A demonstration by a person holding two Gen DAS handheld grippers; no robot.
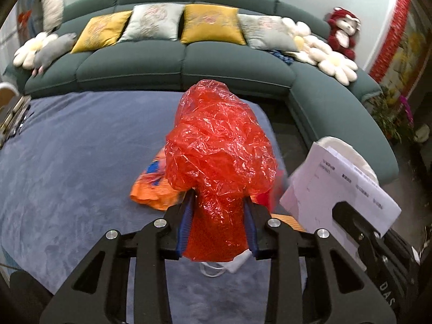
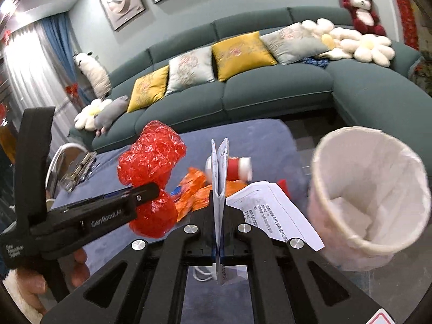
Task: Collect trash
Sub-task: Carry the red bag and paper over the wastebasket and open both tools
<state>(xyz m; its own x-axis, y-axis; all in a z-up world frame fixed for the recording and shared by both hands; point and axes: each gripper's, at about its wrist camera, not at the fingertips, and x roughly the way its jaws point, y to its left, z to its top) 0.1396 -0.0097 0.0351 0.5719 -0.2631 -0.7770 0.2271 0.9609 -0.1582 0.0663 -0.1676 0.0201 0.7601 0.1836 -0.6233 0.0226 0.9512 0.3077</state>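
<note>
My left gripper is shut on a crumpled red plastic bag and holds it above the blue-covered table. From the right wrist view the left gripper and the red bag are at the left. My right gripper is shut on folded white paper, seen edge-on; in the left wrist view that paper is at the right. A white lined bin is at the right, with paper inside. An orange wrapper lies on the table.
A printed sheet, a red-and-white bottle and a white mask with loops lie on the table. A green sofa with cushions curves behind. Metal items sit at the table's left edge.
</note>
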